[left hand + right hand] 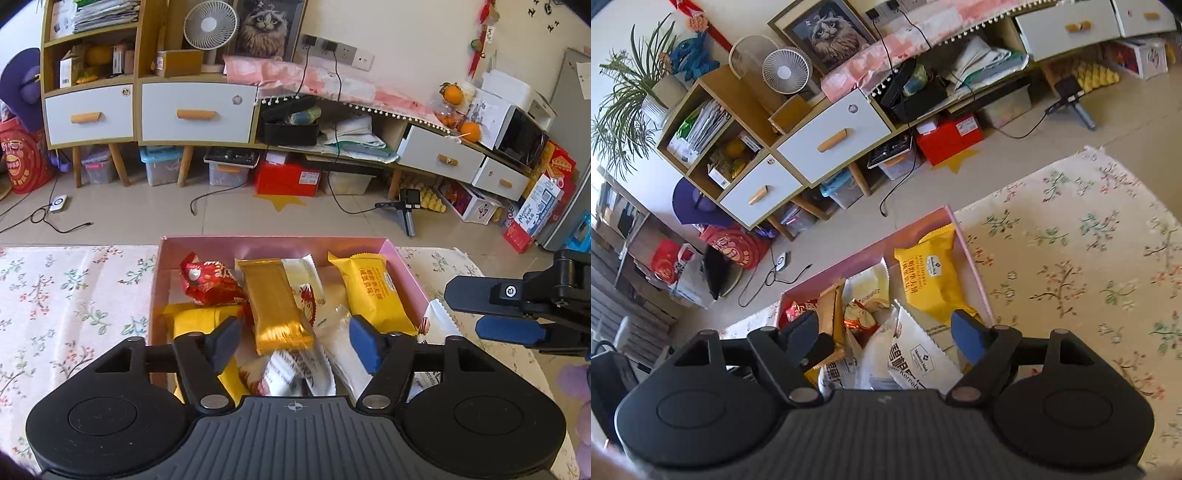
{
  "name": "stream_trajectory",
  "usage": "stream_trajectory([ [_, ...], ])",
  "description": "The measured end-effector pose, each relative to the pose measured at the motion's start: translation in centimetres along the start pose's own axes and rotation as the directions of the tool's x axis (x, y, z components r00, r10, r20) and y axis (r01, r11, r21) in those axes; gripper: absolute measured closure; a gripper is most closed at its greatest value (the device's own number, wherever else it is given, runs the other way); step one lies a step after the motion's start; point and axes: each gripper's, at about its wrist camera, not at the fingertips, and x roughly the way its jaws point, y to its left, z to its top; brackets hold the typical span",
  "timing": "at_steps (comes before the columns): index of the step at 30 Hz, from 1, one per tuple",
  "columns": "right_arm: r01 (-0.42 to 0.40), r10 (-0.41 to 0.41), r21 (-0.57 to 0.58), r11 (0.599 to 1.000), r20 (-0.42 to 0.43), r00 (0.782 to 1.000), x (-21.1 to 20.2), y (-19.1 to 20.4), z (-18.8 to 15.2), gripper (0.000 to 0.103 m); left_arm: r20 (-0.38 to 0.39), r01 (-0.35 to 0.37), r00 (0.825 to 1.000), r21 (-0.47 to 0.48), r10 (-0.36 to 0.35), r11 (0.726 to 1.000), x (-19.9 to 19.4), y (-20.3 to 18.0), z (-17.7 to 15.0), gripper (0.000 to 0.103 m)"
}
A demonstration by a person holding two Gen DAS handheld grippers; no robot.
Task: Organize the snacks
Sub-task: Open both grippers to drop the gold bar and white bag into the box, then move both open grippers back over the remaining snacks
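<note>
Shallow pink cardboard box (405, 274) on floral tablecloth (74, 291), two yellow snack packs (373, 291), one gold bar (277, 306), one red packet (207, 282), several white packets (916, 354), left gripper (291, 341) and right gripper (894, 338) both spread apart, empty

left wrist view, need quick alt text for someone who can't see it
The open left gripper hovers over a pink box of wrapped snacks, a gold packet between its fingers. The right gripper reaches in beside the box.
</note>
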Motion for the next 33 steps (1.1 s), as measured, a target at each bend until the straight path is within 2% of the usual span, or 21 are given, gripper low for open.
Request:
stream_trajectory([
  [19,0.097,-0.097,-0.110,0.989,0.010,0.995,-5.3,0.8,-4.2,0.012,-0.014,-0.021,1.000,0.025,0.021,0.999,-8.2,0.7,-5.0,0.016],
  [25,0.120,-0.119,-0.166,0.979,0.020,0.993,-6.8,1.3,-6.3,0.007,-0.024,-0.048,0.998,0.067,0.050,0.997,-10.9,1.0,-6.8,0.008],
  [33,0.138,-0.131,-0.259,0.956,0.044,0.990,-8.1,2.3,-9.0,0.002,-0.017,-0.084,0.996,0.093,0.086,0.992,-13.7,2.2,-9.5,0.005],
])
